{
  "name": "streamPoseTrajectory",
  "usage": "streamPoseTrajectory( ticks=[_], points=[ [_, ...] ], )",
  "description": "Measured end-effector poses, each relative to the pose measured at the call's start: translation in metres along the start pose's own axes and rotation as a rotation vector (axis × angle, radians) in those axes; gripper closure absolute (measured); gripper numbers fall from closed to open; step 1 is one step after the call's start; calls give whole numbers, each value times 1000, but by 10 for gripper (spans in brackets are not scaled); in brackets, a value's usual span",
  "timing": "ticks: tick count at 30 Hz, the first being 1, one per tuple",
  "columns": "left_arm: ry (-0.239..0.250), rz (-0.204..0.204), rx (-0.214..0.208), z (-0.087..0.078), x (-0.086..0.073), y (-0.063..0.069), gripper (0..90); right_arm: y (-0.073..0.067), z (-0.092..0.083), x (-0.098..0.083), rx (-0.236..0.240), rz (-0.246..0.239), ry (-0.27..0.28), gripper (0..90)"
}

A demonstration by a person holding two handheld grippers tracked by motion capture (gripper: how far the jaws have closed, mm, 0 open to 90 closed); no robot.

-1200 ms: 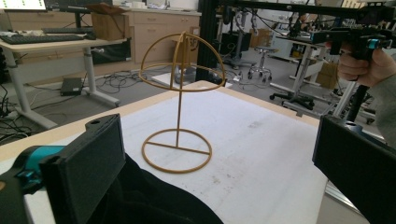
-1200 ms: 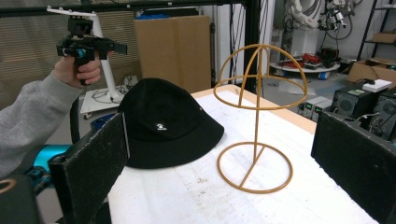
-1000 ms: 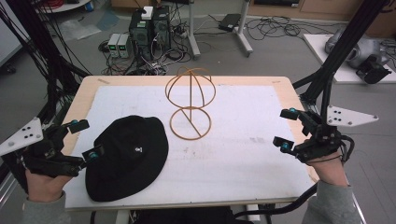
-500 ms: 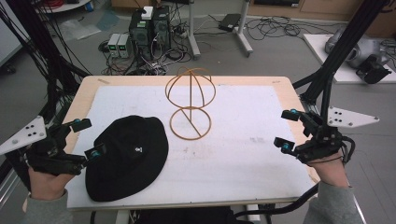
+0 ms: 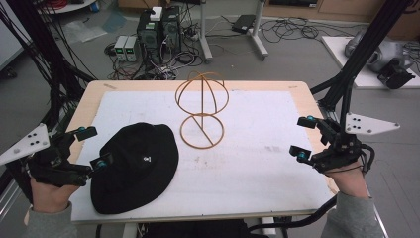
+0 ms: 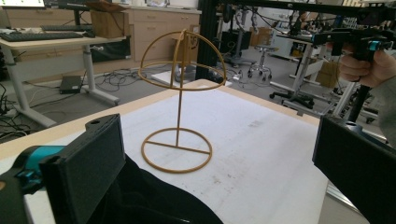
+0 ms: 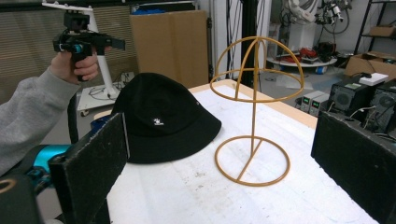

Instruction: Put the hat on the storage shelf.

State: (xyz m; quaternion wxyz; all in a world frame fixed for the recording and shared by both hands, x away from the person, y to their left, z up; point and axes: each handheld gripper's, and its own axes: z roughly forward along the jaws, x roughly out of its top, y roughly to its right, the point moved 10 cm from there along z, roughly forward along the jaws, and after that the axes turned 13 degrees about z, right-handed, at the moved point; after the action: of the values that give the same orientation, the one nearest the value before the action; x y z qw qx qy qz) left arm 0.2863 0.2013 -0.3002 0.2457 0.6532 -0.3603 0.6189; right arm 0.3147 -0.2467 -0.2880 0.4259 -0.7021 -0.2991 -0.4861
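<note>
A black bucket hat [image 5: 136, 166] with a small white logo lies flat on the white mat at the front left; the right gripper view shows the hat [image 7: 159, 123] too, and its dark brim [image 6: 149, 200] fills the bottom of the left gripper view. A golden wire hat stand [image 5: 202, 110] is upright at the table's middle, seen also as the stand [image 6: 180, 100] and the stand [image 7: 254, 109]. My left gripper [image 5: 94, 147] is open just left of the hat. My right gripper [image 5: 304, 138] is open near the right table edge, holding nothing.
The white mat [image 5: 262, 148] covers most of the wooden table [image 5: 307, 91]. Black frame poles [image 5: 356, 59] rise beside the right edge and at the left. Computers and cables [image 5: 158, 34] sit on the floor beyond the far edge.
</note>
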Motion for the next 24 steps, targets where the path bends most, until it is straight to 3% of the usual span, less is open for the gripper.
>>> streamPoseTrajectory(
  ticks=[24],
  points=[
    [-3, -2, 1, 1, -1, 0, 27, 2, 1, -1, -4, -5, -2, 33]
  ],
)
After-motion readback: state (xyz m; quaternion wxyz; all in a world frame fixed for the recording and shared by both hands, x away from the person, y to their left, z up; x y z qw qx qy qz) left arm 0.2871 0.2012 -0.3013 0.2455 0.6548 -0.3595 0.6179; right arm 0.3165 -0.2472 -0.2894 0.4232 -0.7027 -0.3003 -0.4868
